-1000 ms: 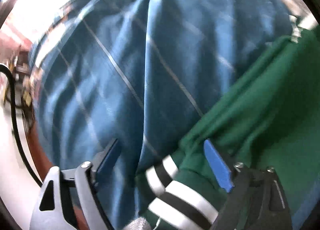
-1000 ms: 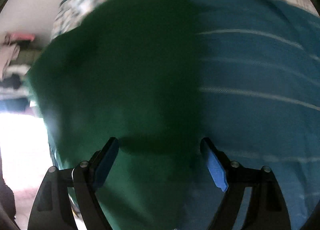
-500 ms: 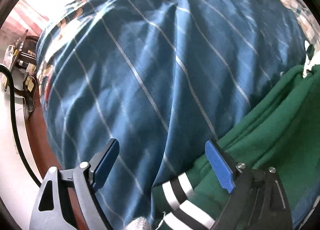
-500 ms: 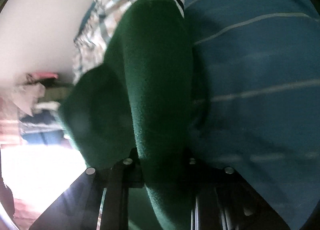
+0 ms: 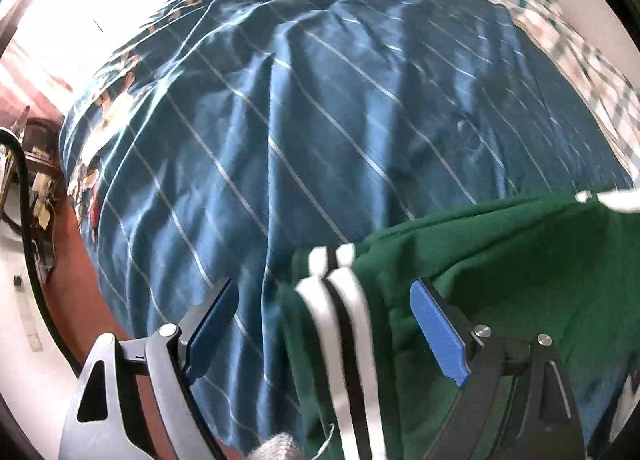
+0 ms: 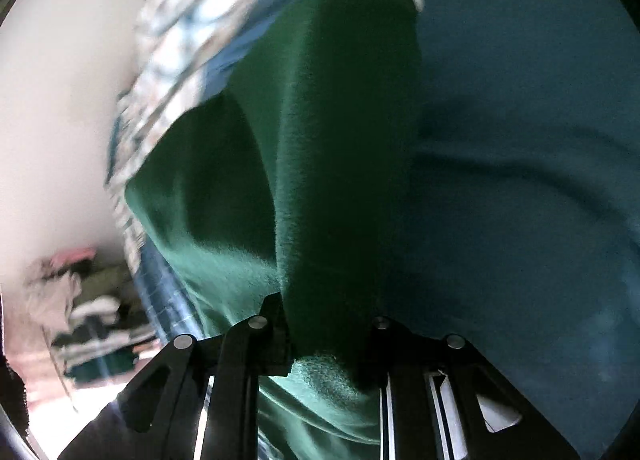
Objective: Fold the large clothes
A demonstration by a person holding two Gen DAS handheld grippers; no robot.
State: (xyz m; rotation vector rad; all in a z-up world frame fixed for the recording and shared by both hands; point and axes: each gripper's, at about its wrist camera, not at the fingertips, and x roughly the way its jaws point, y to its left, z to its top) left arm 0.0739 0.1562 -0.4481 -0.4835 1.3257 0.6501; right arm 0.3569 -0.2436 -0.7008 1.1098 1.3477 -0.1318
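The left gripper (image 5: 324,334) hangs spread wide over the striped cuff (image 5: 340,300) of a green sweater (image 5: 500,260); the right gripper (image 6: 326,334) pinches a sleeve fold. Beyond, the sweater lies on a blue striped bedspread (image 5: 320,120). No writing is legible.

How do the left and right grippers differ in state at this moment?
The left gripper has its jaws spread wide and grips nothing, while the right gripper is shut on the green sweater. The left's blue pads show plainly; the right's are buried in fabric. Both are over the blue striped bedspread.
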